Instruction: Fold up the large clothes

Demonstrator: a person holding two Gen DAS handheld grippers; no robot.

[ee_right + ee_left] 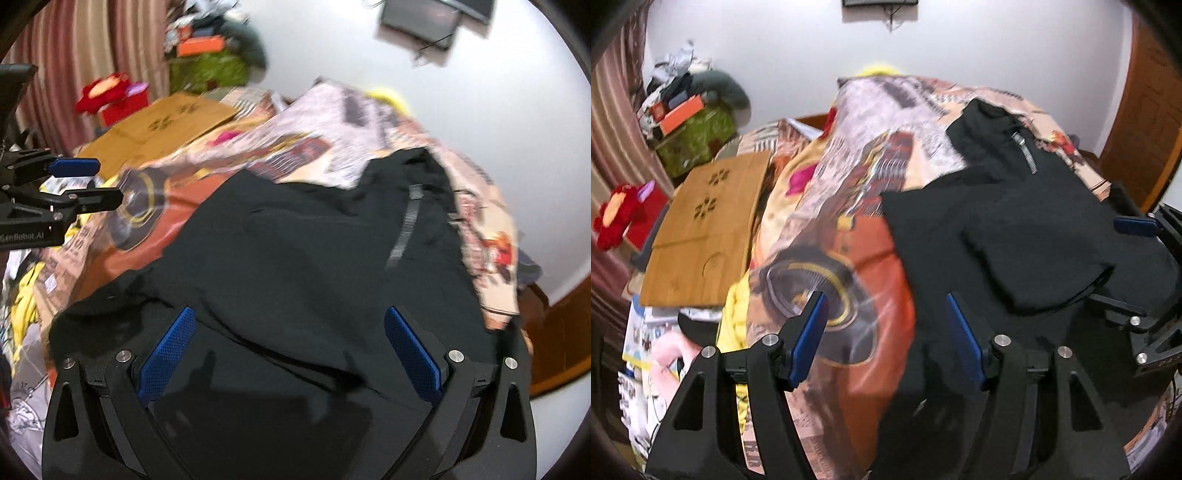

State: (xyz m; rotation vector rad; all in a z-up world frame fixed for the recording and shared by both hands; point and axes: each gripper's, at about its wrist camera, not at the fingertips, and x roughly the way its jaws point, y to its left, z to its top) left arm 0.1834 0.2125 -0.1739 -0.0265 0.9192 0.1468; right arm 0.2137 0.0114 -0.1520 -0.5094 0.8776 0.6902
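The black garment [295,258] lies spread on a bed, over a printed bedcover [857,229] with orange and cream pictures. It fills the near and right part of the bed. A silver zipper [1025,153] runs down its far part, near the collar. One flap of the cloth is folded over the body, so a thick rounded edge shows in the left wrist view.

The left gripper [886,332] hangs over the left edge of the garment, where black cloth meets the orange print. Its blue pads [809,339] stand apart, and nothing is between them. The right gripper [291,354] is above the near part of the garment. Its jaws are spread wide, and the pads [168,354] do not pinch the cloth.

Each gripper shows in the other's view: the right one at the right edge of the left view, the left one at the left edge of the right view.

On the far left of the bed lies a wooden board [705,229] with small cut-out patterns. Beyond it is a red plush toy [618,218], near a striped curtain [74,66]. A white wall [923,48] stands behind the bed.
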